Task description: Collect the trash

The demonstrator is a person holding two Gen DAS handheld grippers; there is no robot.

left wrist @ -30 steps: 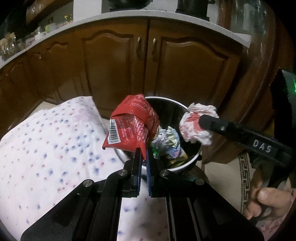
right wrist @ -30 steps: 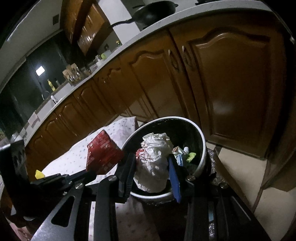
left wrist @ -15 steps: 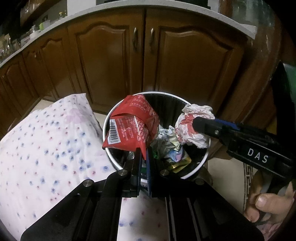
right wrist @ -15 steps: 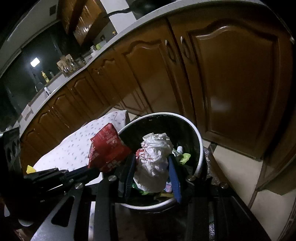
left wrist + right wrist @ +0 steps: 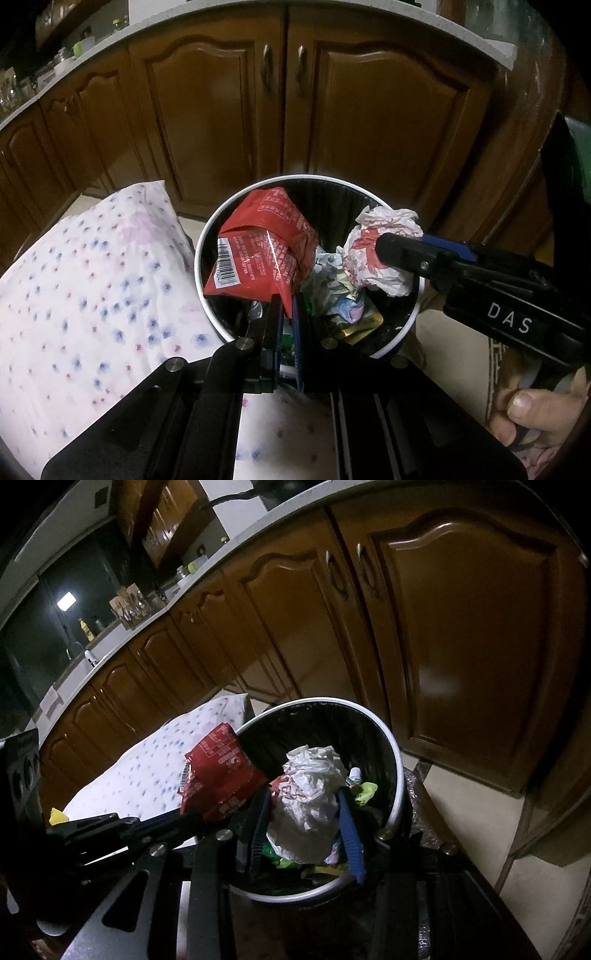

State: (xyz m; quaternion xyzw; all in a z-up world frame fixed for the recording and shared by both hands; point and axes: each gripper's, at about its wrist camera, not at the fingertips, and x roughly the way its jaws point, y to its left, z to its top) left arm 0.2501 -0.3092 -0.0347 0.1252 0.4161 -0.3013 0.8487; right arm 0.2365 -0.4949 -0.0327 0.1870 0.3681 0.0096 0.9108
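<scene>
A round trash bin (image 5: 201, 240) with a white rim and black liner stands on the floor, with several crumpled wrappers inside. My left gripper (image 5: 286, 301) is shut on a red snack packet (image 5: 258, 251) and holds it over the bin's left side. My right gripper (image 5: 304, 805) is shut on a crumpled white and red paper ball (image 5: 310, 801) and holds it over the bin (image 5: 395, 775). The right gripper also shows in the left wrist view (image 5: 391, 247) with the paper ball (image 5: 380, 254). The red packet (image 5: 218, 775) shows in the right wrist view.
A table with a white dotted cloth (image 5: 85, 295) lies left of the bin. Brown cabinet doors (image 5: 369, 122) stand close behind it. A small yellow scrap (image 5: 57, 816) lies on the cloth at the far left. Pale floor tiles (image 5: 476, 819) lie to the right.
Both grippers have moved forward and down over the bin with their loads still held. The bin now sits lower and fuller in both views.
</scene>
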